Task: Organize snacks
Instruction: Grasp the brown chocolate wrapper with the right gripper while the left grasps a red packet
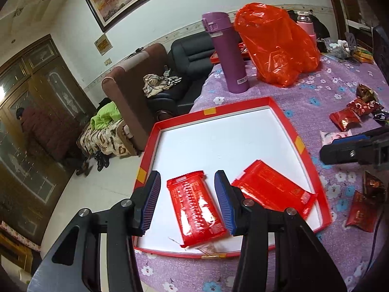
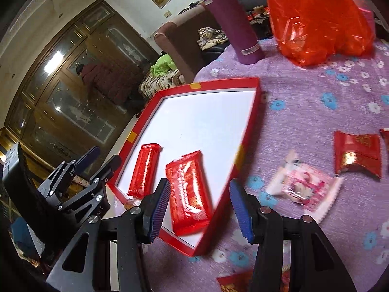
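A: Where are the snacks?

B: Two red snack packets lie flat inside the red tray (image 1: 300,143) with the white bottom. One packet (image 1: 197,204) is near the left side, the other packet (image 1: 272,189) is beside it on the right. More small snacks (image 1: 345,119) lie on the purple flowered bench (image 1: 328,90), right of the tray, also a pink packet (image 2: 304,185).

A: And the grippers?

B: The left gripper (image 1: 187,199) hovers over the left packet, jaws apart, holding nothing. The right gripper (image 2: 199,206) is also apart and empty, above the tray's near corner.

A: What stands behind?

B: A purple flask (image 1: 226,56) and an orange plastic bag (image 1: 277,46).
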`<state>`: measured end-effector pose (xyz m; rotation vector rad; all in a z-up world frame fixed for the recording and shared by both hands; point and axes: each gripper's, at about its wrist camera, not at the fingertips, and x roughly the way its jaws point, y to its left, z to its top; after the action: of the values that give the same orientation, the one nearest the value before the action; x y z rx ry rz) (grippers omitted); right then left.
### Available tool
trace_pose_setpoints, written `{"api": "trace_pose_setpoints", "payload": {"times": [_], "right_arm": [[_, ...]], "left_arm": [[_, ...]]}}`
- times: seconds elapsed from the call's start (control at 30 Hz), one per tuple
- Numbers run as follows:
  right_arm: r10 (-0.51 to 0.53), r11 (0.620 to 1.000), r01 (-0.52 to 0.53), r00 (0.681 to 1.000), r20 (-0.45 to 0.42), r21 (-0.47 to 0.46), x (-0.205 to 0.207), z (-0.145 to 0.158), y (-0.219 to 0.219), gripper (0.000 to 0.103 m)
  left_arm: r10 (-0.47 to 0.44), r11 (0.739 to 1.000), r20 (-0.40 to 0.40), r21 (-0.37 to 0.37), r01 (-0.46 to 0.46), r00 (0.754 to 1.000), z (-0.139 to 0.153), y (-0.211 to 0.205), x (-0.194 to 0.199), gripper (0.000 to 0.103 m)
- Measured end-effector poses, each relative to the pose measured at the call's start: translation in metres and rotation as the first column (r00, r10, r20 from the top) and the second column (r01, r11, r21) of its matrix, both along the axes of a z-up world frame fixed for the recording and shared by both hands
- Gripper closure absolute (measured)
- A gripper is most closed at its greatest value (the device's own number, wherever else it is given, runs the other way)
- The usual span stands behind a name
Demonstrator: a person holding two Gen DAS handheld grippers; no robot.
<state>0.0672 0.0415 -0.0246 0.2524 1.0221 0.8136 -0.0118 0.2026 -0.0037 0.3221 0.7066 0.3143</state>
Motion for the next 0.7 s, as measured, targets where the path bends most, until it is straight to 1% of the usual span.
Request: {"api": "trace_pose_setpoints", "payload": {"times": [0.23, 0.3, 0.37, 0.43, 0.5, 0.57, 0.63, 0.67, 0.7], "right_arm": [[-0.098, 0.995, 0.098, 0.995, -0.002, -0.028, -0.004, -0.004, -0.059, 0.050], [-0.131, 0.990, 0.131, 0.991, -0.008, -0.049, -0.008, -0.008, -0.082, 0.049], [-0.152, 0.986, 0.151, 0.988, -0.018, -0.070, -0.011, -0.012, -0.100, 0.049], [-0.168, 0.982, 0.164, 0.985, -0.036, -0.095, -0.015, -0.018, -0.116, 0.049], [-0.174, 0.979, 0.165, 0.983, -0.067, -0.117, -0.022, -0.025, -0.128, 0.048], [-0.167, 0.979, 0.154, 0.982, -0.092, -0.136, -0.028, -0.029, -0.134, 0.048], [-0.173, 0.977, 0.158, 0.980, -0.095, -0.144, -0.037, -0.032, -0.141, 0.048], [-0.188, 0.975, 0.174, 0.978, -0.090, -0.139, -0.040, -0.032, -0.148, 0.048], [-0.207, 0.971, 0.195, 0.975, -0.081, -0.134, -0.043, -0.030, -0.156, 0.048]], "left_arm": [[-0.062, 0.998, -0.005, 0.002, 0.062, 0.998, -0.001, -0.027, -0.005, 0.058], [-0.095, 0.995, -0.012, -0.014, 0.095, 0.995, -0.002, -0.036, -0.008, 0.058], [-0.152, 0.988, -0.035, -0.034, 0.150, 0.988, -0.007, -0.051, -0.011, 0.056], [-0.186, 0.982, -0.049, -0.032, 0.184, 0.981, -0.012, -0.063, -0.015, 0.056], [-0.230, 0.973, -0.072, -0.034, 0.228, 0.970, -0.018, -0.078, -0.018, 0.056], [-0.267, 0.964, -0.095, -0.047, 0.263, 0.959, -0.022, -0.089, -0.020, 0.052], [-0.322, 0.946, -0.118, -0.073, 0.315, 0.940, -0.026, -0.103, -0.024, 0.052], [-0.352, 0.935, -0.126, -0.097, 0.341, 0.928, -0.027, -0.109, -0.025, 0.050], [-0.365, 0.929, -0.131, -0.113, 0.352, 0.922, -0.027, -0.112, -0.025, 0.045]]}}
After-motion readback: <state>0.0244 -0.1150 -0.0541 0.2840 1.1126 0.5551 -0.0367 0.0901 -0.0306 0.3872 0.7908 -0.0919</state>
